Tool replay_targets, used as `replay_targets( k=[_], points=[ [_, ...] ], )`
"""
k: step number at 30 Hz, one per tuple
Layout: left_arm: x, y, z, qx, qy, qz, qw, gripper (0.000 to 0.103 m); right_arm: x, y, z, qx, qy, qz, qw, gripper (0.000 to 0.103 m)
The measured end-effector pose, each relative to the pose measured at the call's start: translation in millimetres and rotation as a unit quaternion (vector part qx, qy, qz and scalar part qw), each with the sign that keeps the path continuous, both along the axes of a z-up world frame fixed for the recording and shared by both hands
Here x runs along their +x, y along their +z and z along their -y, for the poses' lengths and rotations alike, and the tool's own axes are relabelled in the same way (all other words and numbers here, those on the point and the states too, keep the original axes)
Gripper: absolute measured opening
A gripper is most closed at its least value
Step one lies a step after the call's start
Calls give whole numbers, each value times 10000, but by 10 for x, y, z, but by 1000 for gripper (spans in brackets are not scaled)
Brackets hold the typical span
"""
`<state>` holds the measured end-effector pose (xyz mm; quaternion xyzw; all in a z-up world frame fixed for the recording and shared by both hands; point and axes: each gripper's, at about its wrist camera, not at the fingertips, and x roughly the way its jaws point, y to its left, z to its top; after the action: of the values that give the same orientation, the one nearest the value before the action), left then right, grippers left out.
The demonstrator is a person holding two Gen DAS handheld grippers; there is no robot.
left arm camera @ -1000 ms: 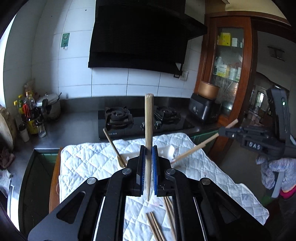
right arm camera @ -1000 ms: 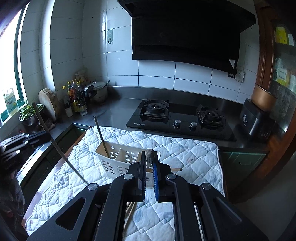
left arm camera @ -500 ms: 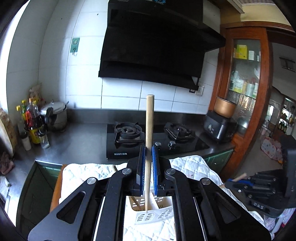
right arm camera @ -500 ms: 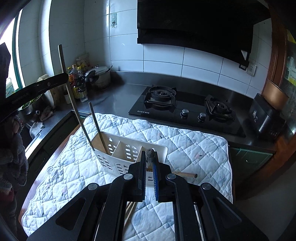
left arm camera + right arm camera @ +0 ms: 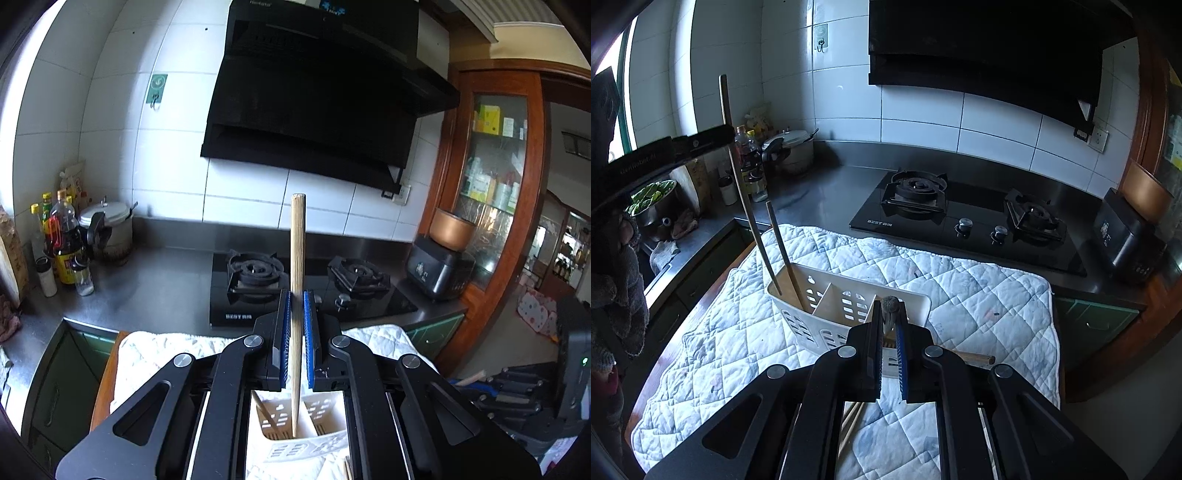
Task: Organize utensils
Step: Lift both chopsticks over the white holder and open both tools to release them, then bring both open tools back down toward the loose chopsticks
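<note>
My left gripper [image 5: 295, 306] is shut on a wooden chopstick [image 5: 297, 258], held upright with its lower tip inside the left compartment of the white slotted utensil caddy [image 5: 291, 428]. In the right wrist view that chopstick [image 5: 738, 177] stands in the caddy [image 5: 827, 299] beside another chopstick [image 5: 783, 251] leaning there. My right gripper [image 5: 889, 314] is shut on a wooden-handled utensil [image 5: 975, 357] held crosswise, its grey end [image 5: 890, 304] showing between the pads, just in front of the caddy.
The caddy sits on a white quilted mat [image 5: 960, 288]. Loose chopsticks [image 5: 851, 421] lie on the mat under my right gripper. A black gas hob [image 5: 960, 210] is behind, bottles and a pot [image 5: 790, 151] at the far left.
My left gripper has swung the chopstick upright over the caddy and lowered its tip into the left compartment. My right gripper moved closer to the caddy, still holding its utensil.
</note>
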<state>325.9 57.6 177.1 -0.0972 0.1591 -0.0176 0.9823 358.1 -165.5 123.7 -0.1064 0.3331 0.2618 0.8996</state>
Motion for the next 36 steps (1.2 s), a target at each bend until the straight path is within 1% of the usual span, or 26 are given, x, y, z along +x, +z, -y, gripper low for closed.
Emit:
replay_targets(
  k=[2, 4, 8, 13, 17, 19, 22, 23, 24, 25, 26, 27, 28, 30, 32, 35, 36],
  points=[
    [-3, 39, 20, 50, 39, 108, 9999, 6, 11, -16, -11, -36, 2, -15, 10000, 7],
    [22, 20, 33, 55, 61, 122, 9999, 6, 25, -34, -19, -35, 4, -43, 10000, 7],
    [115, -131, 14, -22, 109, -29, 9999, 6, 40, -93, -20, -65, 2, -114, 9999, 7],
    [202, -372, -78, -222, 20, -295, 9993, 6, 48, -147, -7, -79, 11, -179, 9998, 7],
    [220, -525, -53, -147, -65, -475, 9987, 6, 52, -172, 12, -9, -10, -217, 9998, 7],
    [211, -569, -25, -114, -81, -527, 9985, 9, 47, -177, 16, 14, -20, -210, 9998, 7],
    [183, -590, -4, -94, -119, -579, 9982, 9, 14, -150, 41, 101, -9, -156, 9998, 10],
    [164, -583, 1, -89, -123, -582, 9982, 10, -10, -125, 52, 133, -13, -112, 9998, 17],
    [140, -574, 5, -89, -134, -570, 9982, 11, -36, -99, 65, 165, -17, -71, 9998, 26],
    [110, -561, 1, -89, -123, -555, 9983, 15, -76, -75, 80, 198, -27, -23, 9998, 29],
    [71, -544, 0, -90, -97, -539, 9985, 25, -117, -49, 89, 208, -39, 32, 9998, 30],
    [27, -526, 5, -92, -81, -517, 9986, 32, -166, -22, 103, 207, -42, 90, 9997, 30],
    [-21, -513, 7, -85, -69, -495, 9987, 33, -214, 1, 114, 221, -44, 138, 9997, 30],
    [-147, -486, 12, -109, -71, -472, 9988, 33, -320, 43, 143, 263, -41, 218, 9994, 38],
    [-280, -477, 16, -145, -85, -466, 9988, 33, -456, 72, 172, 261, -39, 338, 9991, 40],
    [-535, -472, 25, -168, -46, -454, 9988, 39, -675, 67, 227, 234, -45, 500, 9985, 49],
    [-613, -478, 22, -196, -55, -452, 9988, 39, -759, 55, 242, 200, -60, 564, 9982, 50]
  ],
)
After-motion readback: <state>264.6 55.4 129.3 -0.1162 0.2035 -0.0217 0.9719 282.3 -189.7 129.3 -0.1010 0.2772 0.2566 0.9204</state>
